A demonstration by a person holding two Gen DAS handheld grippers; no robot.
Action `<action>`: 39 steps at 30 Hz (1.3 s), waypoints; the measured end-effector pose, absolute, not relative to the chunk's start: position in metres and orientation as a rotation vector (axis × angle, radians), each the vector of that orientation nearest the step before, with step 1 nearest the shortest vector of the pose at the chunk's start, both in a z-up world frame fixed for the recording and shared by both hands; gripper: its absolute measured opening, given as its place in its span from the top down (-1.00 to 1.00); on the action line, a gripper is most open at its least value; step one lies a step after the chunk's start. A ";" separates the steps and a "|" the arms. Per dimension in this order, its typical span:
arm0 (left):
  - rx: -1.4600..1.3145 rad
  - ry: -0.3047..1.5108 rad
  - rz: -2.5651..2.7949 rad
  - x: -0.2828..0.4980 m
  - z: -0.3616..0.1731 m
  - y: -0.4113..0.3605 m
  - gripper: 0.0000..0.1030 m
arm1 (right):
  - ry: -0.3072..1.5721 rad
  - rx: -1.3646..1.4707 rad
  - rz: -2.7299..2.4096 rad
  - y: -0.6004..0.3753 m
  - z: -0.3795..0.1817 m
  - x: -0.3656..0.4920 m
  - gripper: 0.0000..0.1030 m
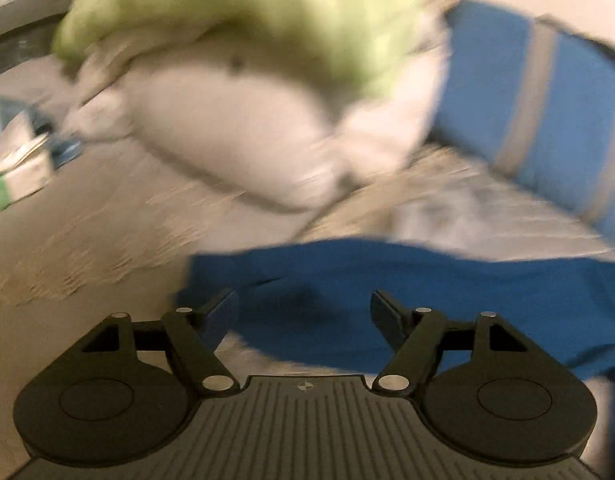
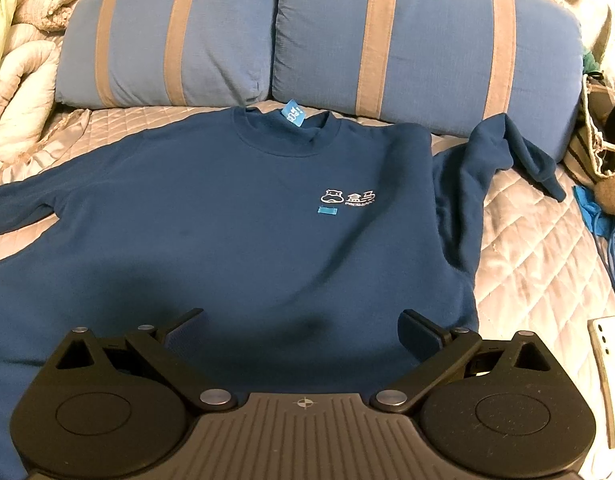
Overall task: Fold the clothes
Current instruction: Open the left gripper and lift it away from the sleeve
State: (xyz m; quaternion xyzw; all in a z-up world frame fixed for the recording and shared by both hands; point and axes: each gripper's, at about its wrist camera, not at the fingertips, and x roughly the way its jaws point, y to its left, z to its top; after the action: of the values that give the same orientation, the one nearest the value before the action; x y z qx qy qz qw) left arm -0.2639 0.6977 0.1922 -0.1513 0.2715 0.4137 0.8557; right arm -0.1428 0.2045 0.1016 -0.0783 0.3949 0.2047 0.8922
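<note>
One sweatshirt lies flat — collar toward the pillows.

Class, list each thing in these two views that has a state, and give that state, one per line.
Sweatshirt: front up, spread flat, unfolded.
Sleeve: bunched up by a pillow.
Pillows: side by side above the collar.
Left claw: open, empty.
Right claw: open, empty.
</note>
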 end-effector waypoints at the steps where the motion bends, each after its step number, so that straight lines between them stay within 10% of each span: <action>1: -0.320 0.553 0.821 -0.258 0.203 0.683 -0.46 | 0.817 -0.164 0.424 0.205 0.102 -0.143 -0.95; 17: 0.009 0.646 0.133 -0.198 0.276 0.436 -0.56 | 0.846 -0.178 0.421 0.211 0.100 -0.141 -0.95; 39: -0.094 0.666 0.233 -0.169 0.185 0.418 -0.57 | 0.855 -0.163 0.456 0.208 0.101 -0.139 -0.96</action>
State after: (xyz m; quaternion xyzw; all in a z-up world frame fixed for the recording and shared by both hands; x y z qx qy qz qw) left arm -0.1692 0.4175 0.1855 -0.0462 0.3259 0.1141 0.9374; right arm -0.1387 0.2077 0.1008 -0.0782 0.4104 0.2192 0.8817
